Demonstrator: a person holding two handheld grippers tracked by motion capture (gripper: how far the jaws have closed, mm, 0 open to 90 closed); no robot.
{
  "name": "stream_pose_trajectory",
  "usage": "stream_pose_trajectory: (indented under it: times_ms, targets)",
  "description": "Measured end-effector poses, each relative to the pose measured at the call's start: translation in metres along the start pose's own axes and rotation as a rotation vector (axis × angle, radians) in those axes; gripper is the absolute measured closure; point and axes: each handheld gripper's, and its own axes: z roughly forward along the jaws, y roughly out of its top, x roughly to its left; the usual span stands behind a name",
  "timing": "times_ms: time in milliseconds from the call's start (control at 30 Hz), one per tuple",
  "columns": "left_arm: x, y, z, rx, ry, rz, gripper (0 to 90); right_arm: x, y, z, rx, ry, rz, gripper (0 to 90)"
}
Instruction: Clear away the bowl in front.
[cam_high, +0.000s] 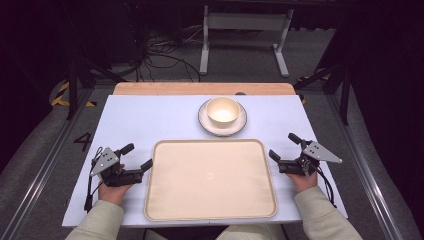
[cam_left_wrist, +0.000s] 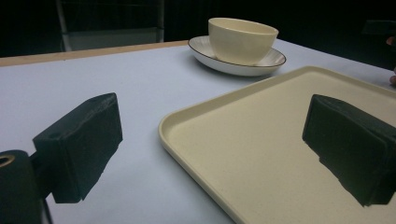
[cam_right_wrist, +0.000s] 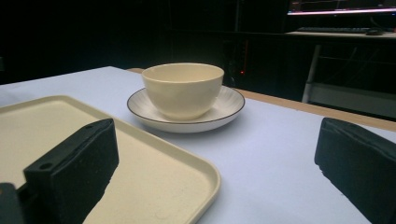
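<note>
Flanking the tray (cam_high: 210, 179), the left hand-held gripper (cam_high: 136, 157) at nine o'clock and the right hand-held gripper (cam_high: 283, 147) at three waited with jaws spread, empty, seemingly poised for the bowl (cam_high: 222, 110) on its saucer (cam_high: 241, 123) at twelve on the counter (cam_high: 150, 115).

Open tabletop (cam_high: 150, 115) left of the plate (cam_high: 222, 120) and bowl (cam_high: 222, 111), and to their right as far as the edge. Narrow bare strip between plate and tray (cam_high: 210, 179); tray bare across its whole face, low rim all round. Bare strips beside the tray partly taken by the left hand-held gripper (cam_high: 136, 156) and right hand-held gripper (cam_high: 285, 145), both with jaws apart on nothing.
</note>
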Motion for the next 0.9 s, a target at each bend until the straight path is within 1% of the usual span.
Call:
stream_pose_trajectory:
  times_ms: [33, 100, 200, 300, 333, 367, 433, 467, 500, 567, 667, 733, 800, 900]
  targets:
    - [0.0, 0.0, 0.0, 0.003, 0.003, -0.002, 5.7, 0.0, 0.0, 0.0, 0.002, 0.006, -0.004, 0.0]
    - [0.0, 0.001, 0.001, 0.012, 0.003, -0.021, 5.8, 0.001, 0.0, 0.001, 0.004, 0.012, -0.004, 0.0]
    - [0.0, 0.001, 0.0, 0.02, 0.004, -0.025, 6.4, 0.001, 0.0, 0.001, 0.005, 0.016, 0.0, 0.0]
    - [-0.001, 0.004, -0.001, 0.024, 0.017, -0.006, 7.2, 0.001, 0.0, 0.001, 0.006, 0.022, 0.001, 0.0]
    - [-0.002, 0.005, -0.001, 0.032, 0.014, -0.007, 7.3, 0.001, 0.0, 0.001, 0.006, 0.022, 0.001, 0.0]
    - [-0.003, 0.006, -0.001, 0.042, 0.013, 0.0, 7.3, 0.001, 0.0, 0.001, 0.006, 0.021, 0.002, 0.0]
    - [-0.005, 0.01, -0.001, 0.04, 0.012, 0.018, 7.2, 0.001, 0.0, 0.001, 0.009, 0.021, 0.005, 0.0]
    - [-0.007, 0.011, -0.001, 0.034, 0.011, 0.018, 7.1, 0.001, 0.0, 0.001, 0.01, 0.021, 0.006, 0.0]
    - [-0.008, 0.013, -0.001, 0.032, 0.011, 0.028, 7.1, 0.001, 0.0, 0.001, 0.012, 0.02, 0.009, 0.0]
    - [-0.011, 0.016, -0.001, 0.029, 0.001, 0.027, 6.8, 0.001, -0.001, 0.001, 0.012, 0.02, 0.013, 0.0]
    - [-0.017, 0.021, -0.002, 0.01, -0.017, 0.025, 6.3, 0.0, -0.001, 0.001, 0.011, 0.016, 0.021, 0.0]
    - [-0.019, 0.023, -0.003, 0.004, -0.021, 0.03, 6.2, 0.0, -0.001, 0.001, 0.012, 0.012, 0.023, 0.0]
    - [-0.021, 0.026, -0.004, 0.005, -0.035, 0.027, 6.2, 0.0, -0.001, 0.001, 0.011, 0.01, 0.022, 0.0]
    - [-0.023, 0.028, -0.004, -0.007, -0.036, 0.021, 6.1, 0.0, -0.001, 0.001, 0.014, 0.01, 0.03, 0.0]
